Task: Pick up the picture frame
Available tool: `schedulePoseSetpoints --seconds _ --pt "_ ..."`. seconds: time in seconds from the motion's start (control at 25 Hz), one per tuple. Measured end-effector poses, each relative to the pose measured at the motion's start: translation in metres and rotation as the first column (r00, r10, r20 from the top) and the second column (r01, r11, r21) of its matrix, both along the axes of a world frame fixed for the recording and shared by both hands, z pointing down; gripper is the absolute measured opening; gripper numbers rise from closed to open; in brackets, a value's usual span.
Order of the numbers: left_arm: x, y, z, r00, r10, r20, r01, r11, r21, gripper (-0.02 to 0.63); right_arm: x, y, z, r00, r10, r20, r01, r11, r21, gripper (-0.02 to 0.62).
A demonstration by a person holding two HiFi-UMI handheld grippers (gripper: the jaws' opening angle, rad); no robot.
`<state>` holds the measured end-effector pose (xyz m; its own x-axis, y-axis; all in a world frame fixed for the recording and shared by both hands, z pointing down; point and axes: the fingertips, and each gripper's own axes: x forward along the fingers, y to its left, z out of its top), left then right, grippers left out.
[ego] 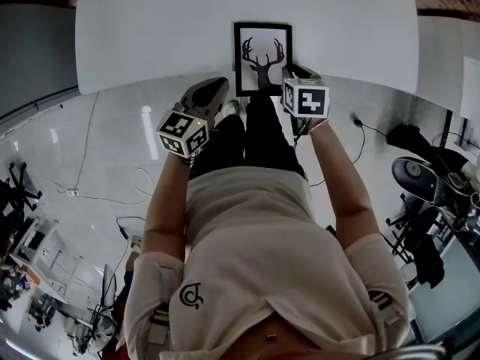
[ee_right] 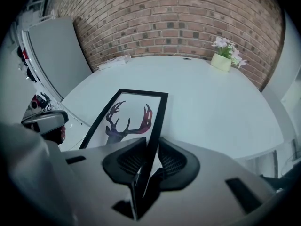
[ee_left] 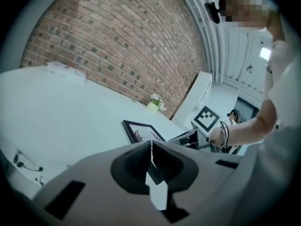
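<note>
The picture frame (ego: pixel 262 57) is black with a deer-head print and lies near the front edge of the white table (ego: pixel 150 28). My right gripper (ego: pixel 291 81) is at its near right corner. In the right gripper view the frame (ee_right: pixel 129 117) has its right side bar running between the jaws, and the right gripper (ee_right: pixel 148 157) is shut on it. My left gripper (ego: pixel 214 92) hangs to the left of the frame at the table edge. In the left gripper view it (ee_left: pixel 151 157) is shut and holds nothing, with the frame (ee_left: pixel 141 130) ahead of it.
A small pot of flowers (ee_right: pixel 225 55) stands at the table's far side by the brick wall. A pale flat box (ee_right: pixel 115 60) lies at the far left. Cables trail over the floor (ego: pixel 90 178), and chairs and gear (ego: pixel 420 178) stand at the right.
</note>
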<state>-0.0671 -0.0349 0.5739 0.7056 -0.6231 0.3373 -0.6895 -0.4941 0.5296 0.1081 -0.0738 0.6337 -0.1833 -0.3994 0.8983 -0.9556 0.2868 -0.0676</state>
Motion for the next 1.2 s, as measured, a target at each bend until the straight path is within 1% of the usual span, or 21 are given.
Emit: schedulePoseSetpoints --seconds 0.08,0.12,0.16,0.2,0.24,0.32,0.4,0.48,0.56,0.64,0.72,0.8,0.88,0.92,1.0,1.04,1.08,1.12,1.16,1.2 --pt "0.005 0.0 0.008 0.997 -0.002 -0.08 -0.002 0.999 -0.052 0.02 0.001 0.0 -0.002 1.0 -0.012 0.001 0.012 1.0 0.007 0.089" --pt "0.008 0.0 0.012 0.993 -0.004 -0.118 -0.005 0.997 -0.077 0.033 0.001 -0.001 -0.003 1.0 -0.018 0.002 0.018 1.0 0.009 0.089" --pt "0.012 -0.001 0.017 0.988 -0.007 -0.157 -0.01 0.994 -0.105 0.069 0.003 0.0 -0.003 1.0 -0.021 0.0 0.021 1.0 0.006 0.089" --pt "0.015 -0.001 0.022 0.979 -0.012 -0.201 -0.017 0.99 -0.139 0.121 0.005 0.0 -0.003 1.0 -0.024 -0.003 0.024 1.0 0.002 0.091" --pt "0.019 -0.002 0.027 0.968 -0.021 -0.249 -0.023 0.984 -0.175 0.157 0.006 -0.001 -0.003 1.0 -0.026 -0.004 0.026 1.0 -0.001 0.091" --pt "0.022 -0.005 0.037 0.937 -0.053 -0.346 -0.037 0.968 -0.249 0.183 0.006 -0.004 -0.002 1.0 -0.026 -0.001 0.026 1.0 -0.003 0.091" --pt "0.025 -0.006 0.042 0.899 -0.083 -0.43 -0.06 0.949 -0.309 0.217 0.004 -0.005 0.0 1.0 -0.024 0.006 0.024 1.0 0.003 0.091" --pt "0.03 -0.008 0.046 0.871 -0.101 -0.48 -0.087 0.931 -0.353 0.235 0.002 -0.005 0.0 0.999 -0.033 0.011 0.033 0.999 0.017 0.091" --pt "0.038 -0.009 0.052 0.859 -0.11 -0.501 -0.113 0.912 -0.394 0.245 0.001 -0.007 -0.001 0.999 -0.043 0.021 0.042 0.999 0.032 0.092" --pt "0.047 -0.009 0.059 0.844 -0.118 -0.523 -0.143 0.891 -0.432 0.246 0.001 -0.008 -0.001 0.998 -0.043 0.036 0.041 0.998 0.042 0.092" --pt "0.056 -0.009 0.06 0.81 -0.13 -0.572 -0.181 0.872 -0.454 0.245 0.001 -0.009 -0.002 0.998 -0.034 0.05 0.031 0.998 0.048 0.091" --pt "0.063 -0.01 0.059 0.785 -0.137 -0.605 -0.202 0.866 -0.458 0.236 0.001 -0.008 -0.002 0.998 -0.021 0.06 0.017 0.998 0.054 0.089" --pt "0.067 -0.011 0.059 0.764 -0.15 -0.628 -0.216 0.857 -0.468 0.199 0.002 -0.007 -0.003 0.998 -0.02 0.061 0.016 0.998 0.062 0.089" --pt "0.07 -0.011 0.059 0.748 -0.172 -0.641 -0.224 0.844 -0.487 0.182 0.002 -0.007 -0.003 0.998 -0.025 0.061 0.021 0.998 0.067 0.089" --pt "0.077 -0.009 0.057 0.71 -0.213 -0.671 -0.256 0.81 -0.528 0.15 0.003 -0.007 -0.004 0.997 -0.034 0.064 0.03 0.997 0.072 0.091" --pt "0.081 -0.009 0.056 0.699 -0.214 -0.682 -0.275 0.8 -0.533 0.132 0.003 -0.007 -0.004 0.997 -0.036 0.068 0.031 0.997 0.074 0.091" --pt "0.084 -0.009 0.055 0.695 -0.206 -0.688 -0.291 0.795 -0.532 0.127 0.003 -0.008 -0.003 0.997 -0.036 0.071 0.03 0.997 0.077 0.091" --pt "0.086 -0.009 0.056 0.7 -0.192 -0.687 -0.299 0.795 -0.527 0.118 0.003 -0.008 -0.003 0.997 -0.034 0.074 0.028 0.996 0.079 0.089" --pt "0.087 -0.01 0.058 0.714 -0.17 -0.679 -0.3 0.802 -0.517 0.105 0.002 -0.009 -0.002 0.996 -0.033 0.077 0.026 0.996 0.082 0.089" --pt "0.087 -0.012 0.06 0.734 -0.141 -0.665 -0.297 0.813 -0.5 0.082 0.002 -0.009 -0.002 0.996 -0.031 0.08 0.024 0.996 0.084 0.089"
